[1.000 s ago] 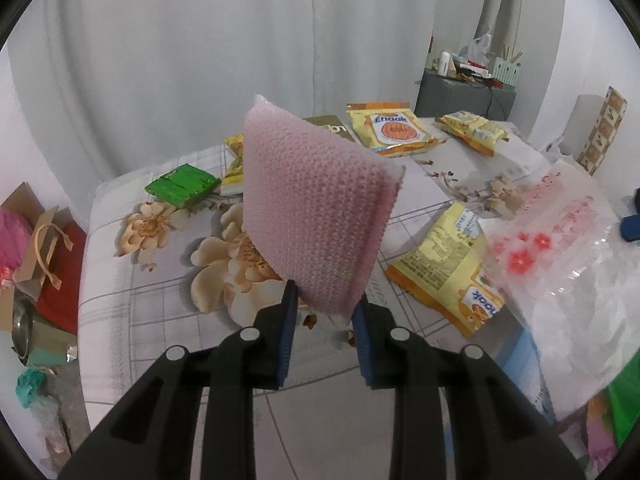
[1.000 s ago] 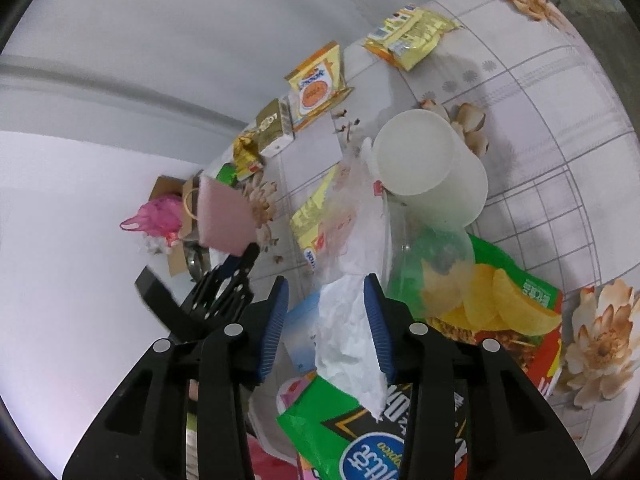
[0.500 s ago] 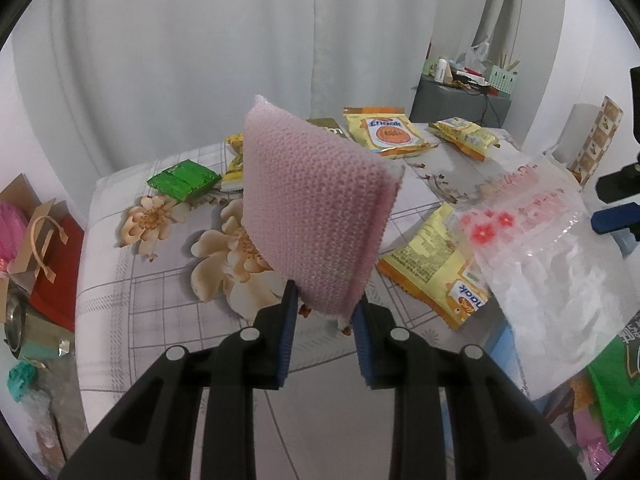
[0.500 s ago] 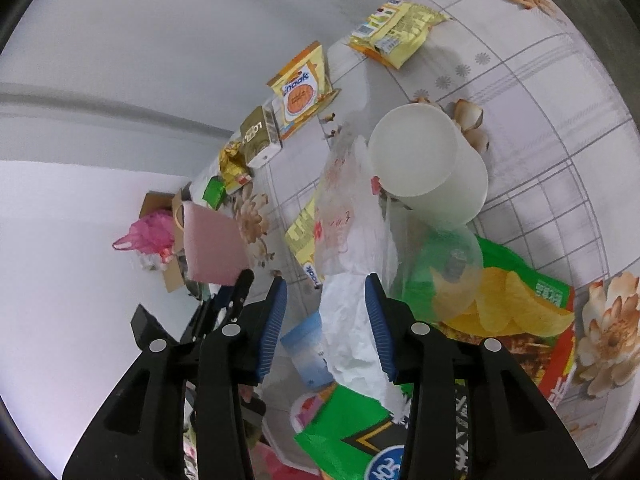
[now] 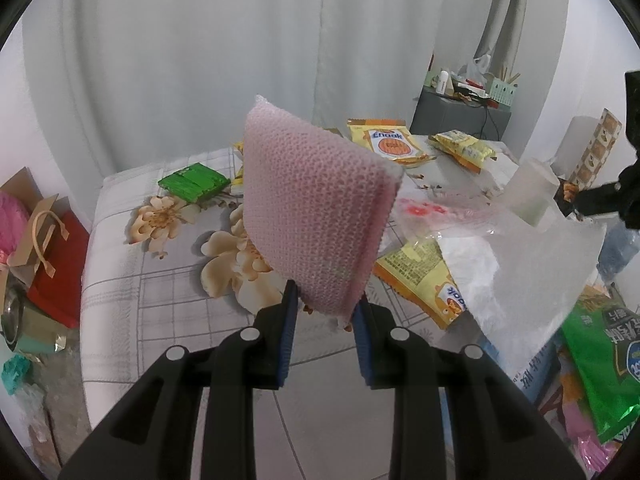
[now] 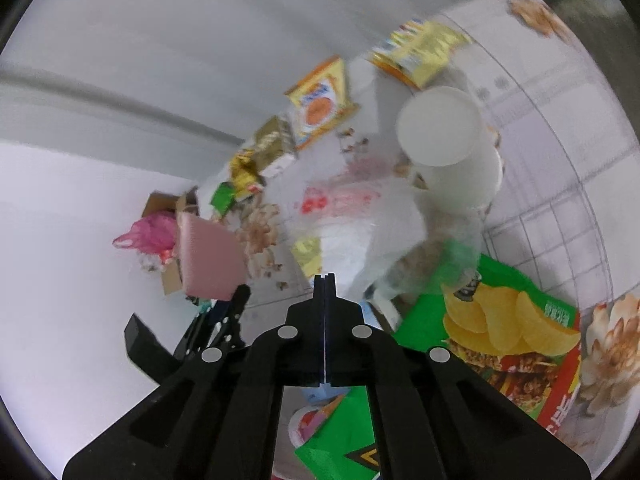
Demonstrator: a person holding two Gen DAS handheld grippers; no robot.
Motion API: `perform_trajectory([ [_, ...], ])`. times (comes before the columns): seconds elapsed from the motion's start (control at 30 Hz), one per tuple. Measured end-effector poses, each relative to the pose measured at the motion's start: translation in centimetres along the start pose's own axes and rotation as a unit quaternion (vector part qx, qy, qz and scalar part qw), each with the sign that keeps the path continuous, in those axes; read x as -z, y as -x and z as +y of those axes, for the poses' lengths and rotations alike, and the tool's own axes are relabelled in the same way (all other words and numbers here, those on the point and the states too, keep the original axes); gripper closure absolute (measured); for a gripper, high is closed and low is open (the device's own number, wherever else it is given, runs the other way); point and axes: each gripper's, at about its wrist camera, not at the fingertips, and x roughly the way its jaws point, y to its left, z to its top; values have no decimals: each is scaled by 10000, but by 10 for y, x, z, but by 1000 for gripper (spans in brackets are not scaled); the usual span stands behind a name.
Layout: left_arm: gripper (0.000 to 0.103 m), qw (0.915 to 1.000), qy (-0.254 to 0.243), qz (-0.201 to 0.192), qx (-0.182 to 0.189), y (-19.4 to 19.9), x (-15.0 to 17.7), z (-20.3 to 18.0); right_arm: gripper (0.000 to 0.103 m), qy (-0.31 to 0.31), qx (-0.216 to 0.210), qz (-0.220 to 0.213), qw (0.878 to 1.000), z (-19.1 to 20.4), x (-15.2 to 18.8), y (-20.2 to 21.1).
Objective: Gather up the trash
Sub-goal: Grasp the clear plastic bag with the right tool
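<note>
My left gripper [image 5: 324,304] is shut on a pink knitted sponge [image 5: 316,216], held upright above the flowered table [image 5: 168,280]. The right wrist view shows the sponge [image 6: 210,260] and the left gripper [image 6: 236,300] at lower left. My right gripper [image 6: 324,280] is shut, its pads pressed flat together with nothing visible between them. Just past its tips lies a clear plastic bag [image 6: 360,232] with red print, blurred. The left wrist view shows the bag [image 5: 520,264] spread over the table's right side. A white cup [image 6: 448,148] stands against the bag.
Yellow snack packets [image 5: 420,276] [image 5: 390,142], a green packet [image 5: 194,182] and a green chip bag [image 6: 500,320] lie on the table. A red bag [image 5: 56,256] sits on the floor at left. A grey cabinet [image 5: 460,116] stands behind the table.
My right gripper's jaws have snapped together and the plastic bag that was between them is out of the grip. The left gripper still holds the sponge the same way.
</note>
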Motion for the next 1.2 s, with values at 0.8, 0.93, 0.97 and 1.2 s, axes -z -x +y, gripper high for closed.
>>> perform_trajectory([
  [0.8, 78, 9994, 295, -23, -194, 19, -2, 20, 45, 4406, 2911, 1331, 8387, 70, -20, -184],
  [0.93, 78, 9994, 297, -23, -184, 20, -4, 19, 59, 4359, 2770, 1230, 8475, 64, -26, -181],
  [0.97, 78, 9994, 292, -21, -183, 20, -4, 19, 68, 4342, 2739, 1181, 8500, 63, -28, -178],
  [1.2, 78, 9994, 291, -78, -171, 25, -7, 15, 91, 4200, 2637, 801, 8647, 63, -44, -154],
])
